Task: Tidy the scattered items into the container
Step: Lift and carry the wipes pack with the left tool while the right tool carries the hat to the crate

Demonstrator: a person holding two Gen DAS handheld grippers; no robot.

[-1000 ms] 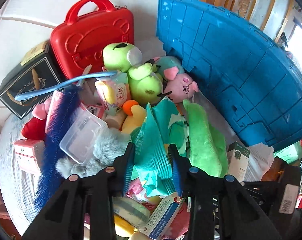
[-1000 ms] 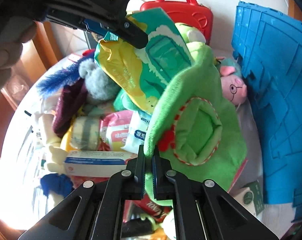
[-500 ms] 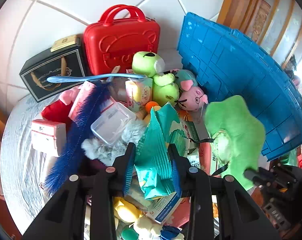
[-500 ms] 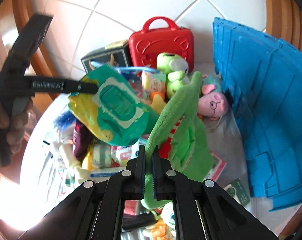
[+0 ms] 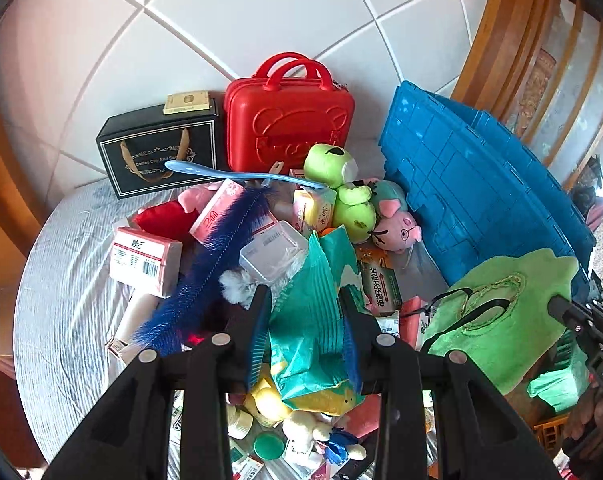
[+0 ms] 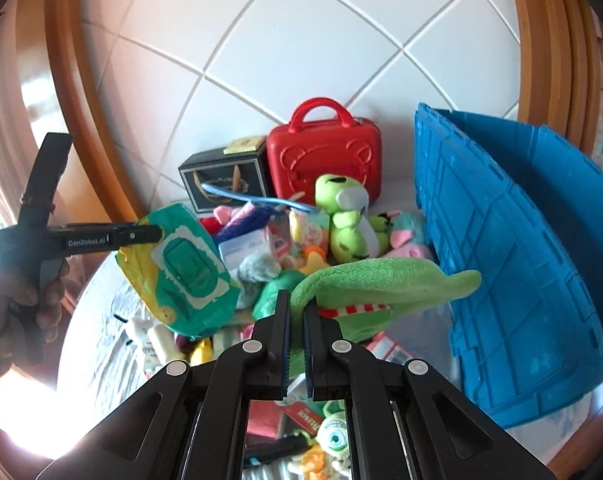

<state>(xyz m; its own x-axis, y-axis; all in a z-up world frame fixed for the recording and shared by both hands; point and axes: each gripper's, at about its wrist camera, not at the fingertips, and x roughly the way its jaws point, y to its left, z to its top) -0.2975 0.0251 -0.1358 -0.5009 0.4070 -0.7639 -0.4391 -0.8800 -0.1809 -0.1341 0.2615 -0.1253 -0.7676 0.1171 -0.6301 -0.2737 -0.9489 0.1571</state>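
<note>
My left gripper (image 5: 305,312) is shut on a teal and yellow wet-wipes pack (image 5: 313,328) and holds it above the pile; the pack also shows in the right wrist view (image 6: 181,272). My right gripper (image 6: 296,312) is shut on the edge of a green plush slipper (image 6: 381,280), lifted above the pile; the slipper shows at the right in the left wrist view (image 5: 501,320). The blue crate (image 5: 481,192) stands at the right (image 6: 521,260). Toys and boxes lie heaped on the round table (image 5: 61,280).
A red case (image 5: 289,128) and a black gift box (image 5: 157,148) stand against the tiled wall. A green plush (image 5: 341,184), pink pig (image 5: 397,228), blue feather duster (image 5: 209,272), pink tissue boxes (image 5: 145,260) and a clear box (image 5: 273,252) lie in the pile.
Both grippers have risen and pulled back from the pile with their loads. The green slipper has swung right, toward the blue crate. The wipes pack is lifted clear.
</note>
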